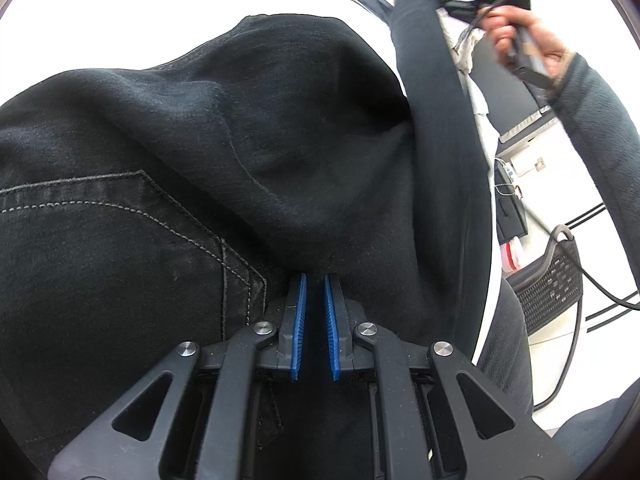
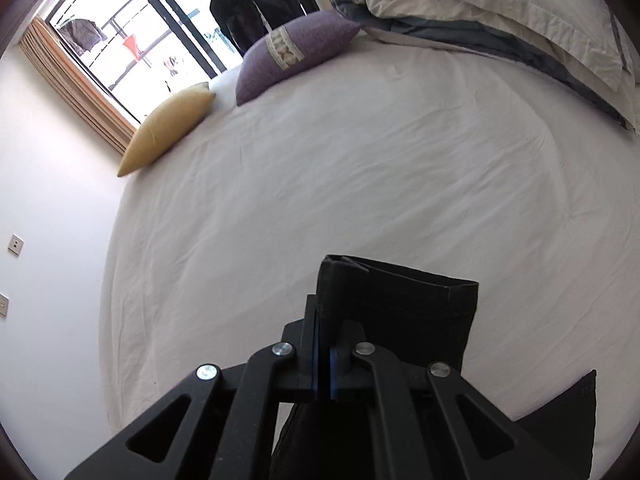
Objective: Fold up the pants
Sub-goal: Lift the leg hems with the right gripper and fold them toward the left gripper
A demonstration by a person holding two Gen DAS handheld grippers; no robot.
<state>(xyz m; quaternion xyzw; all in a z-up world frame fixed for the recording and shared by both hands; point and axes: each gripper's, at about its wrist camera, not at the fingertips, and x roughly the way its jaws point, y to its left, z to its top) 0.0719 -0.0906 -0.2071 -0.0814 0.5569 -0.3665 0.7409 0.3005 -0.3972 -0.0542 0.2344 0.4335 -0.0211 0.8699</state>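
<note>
White-sheeted bed point(image 2: 360, 184) fills my right view; yellow cushion point(image 2: 168, 128) and purple cushion point(image 2: 296, 54) near window point(image 2: 132, 32), folded duvet point(image 2: 500, 12) at far right. My right gripper point(image 2: 325, 320) jaws nearly together, pinching hem end of black pants point(image 2: 400, 312), leg hanging below over sheet. My left gripper point(image 1: 315, 280) blue pads close, narrow gap, tips buried in pants fabric beside stitched back pocket point(image 1: 120, 232); grip looks firm. Left view also shows right hand point(image 1: 524, 40) holding other tool up high.
</note>
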